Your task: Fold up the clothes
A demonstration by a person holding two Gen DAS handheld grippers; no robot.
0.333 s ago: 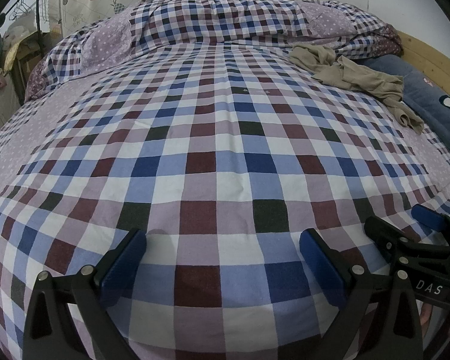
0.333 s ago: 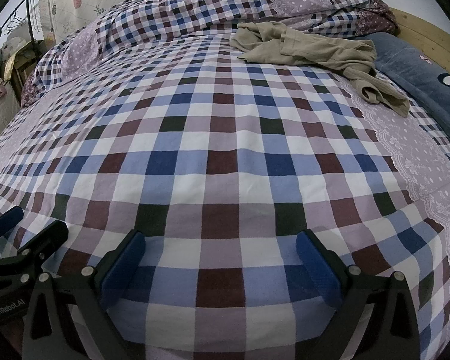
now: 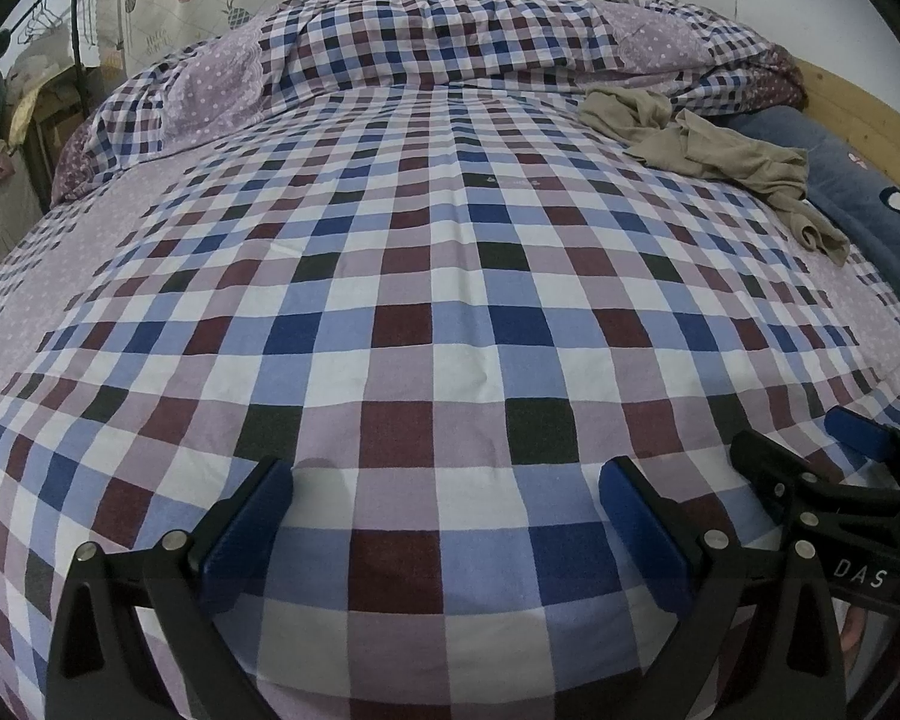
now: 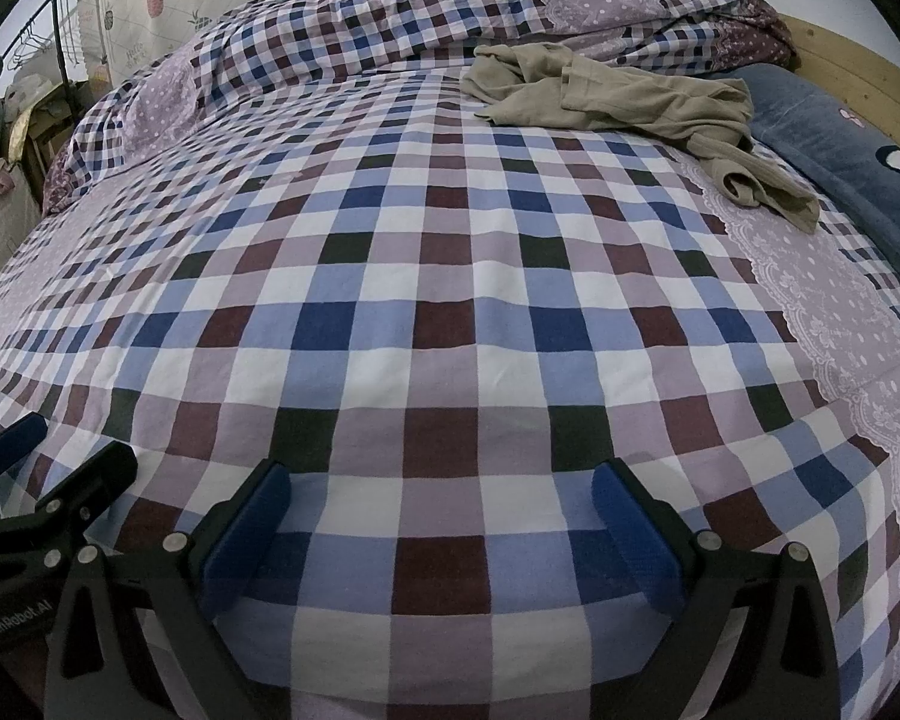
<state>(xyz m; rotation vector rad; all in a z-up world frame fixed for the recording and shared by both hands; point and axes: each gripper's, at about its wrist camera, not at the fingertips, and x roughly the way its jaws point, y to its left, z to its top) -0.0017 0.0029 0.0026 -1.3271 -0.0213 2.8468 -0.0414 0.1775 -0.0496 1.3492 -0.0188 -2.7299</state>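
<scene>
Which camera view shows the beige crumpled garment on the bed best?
The right wrist view: the beige garment appears larger and nearer the picture's middle, folds and cuff clear. The left wrist view shows the whole garment too, but smaller, toward the right edge.

Left tongs (image 3: pixel 444 531), jaws wide apart, above the checked bed (image 3: pixel 390 300); crumpled beige garment (image 3: pixel 720 162) lies far right; right tongs (image 3: pixel 810 456) just beside, near right.

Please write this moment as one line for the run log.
stage: before first grasp | left gripper: open, empty | right gripper: open, empty | beige garment: crumpled, far right of checked bed cover, untouched
</scene>
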